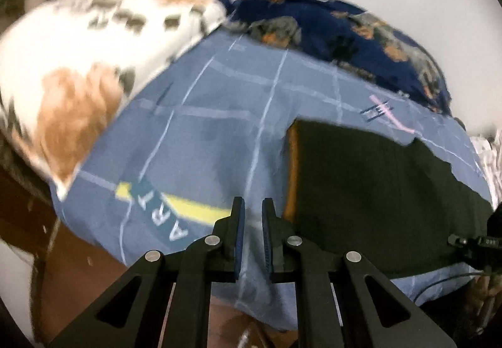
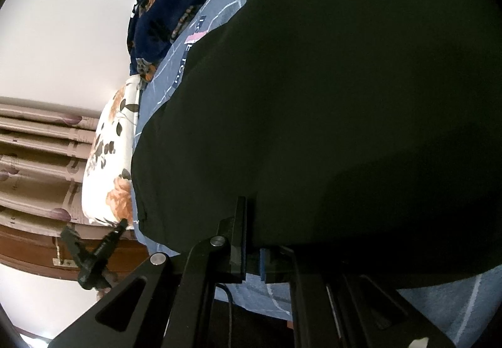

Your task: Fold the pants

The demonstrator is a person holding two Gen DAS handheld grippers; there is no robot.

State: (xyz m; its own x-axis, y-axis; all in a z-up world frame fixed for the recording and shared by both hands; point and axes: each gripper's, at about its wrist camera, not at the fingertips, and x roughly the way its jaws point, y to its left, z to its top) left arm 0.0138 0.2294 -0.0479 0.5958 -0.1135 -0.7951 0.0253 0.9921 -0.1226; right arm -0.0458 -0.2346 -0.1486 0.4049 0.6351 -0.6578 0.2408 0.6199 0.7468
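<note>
Left wrist view, blurred. Far left: white pillow with orange and grey flower print [image 1: 72, 65], lying on the bed's left side. Beside it at the far edge: dark navy blanket with orange floral pattern [image 1: 345, 28], bunched along the wall side. Both sit on the light blue bedsheet with thin white grid lines and a yellow printed stripe [image 1: 204, 116]. Brown wooden bed frame [image 1: 28, 207] shows below the sheet's left edge.

Left gripper [image 1: 253, 222]: black two-finger tongs with blue pads, jaws nearly closed with a narrow slit between, over bare sheet just left of the pants. Nothing visibly pinched.

Dark, near-black fabric pants [image 1: 376, 191] lie flat on the sheet, right of the left gripper, orange-brown strip along their left edge.

Right wrist view: pink-brown striped curtain [image 2: 37, 153] far left, then the pillow [image 2: 109, 160], blanket [image 2: 163, 3], sheet [image 2: 219, 3]. Pants [image 2: 313, 113] fill most of the frame, spread on the sheet.

Right gripper [image 2: 252, 241]: at the near hem of the pants, jaws almost fully closed, dark fabric draping over the fingertips. Reads as clamped on the hem; right finger is hidden under the cloth.
</note>
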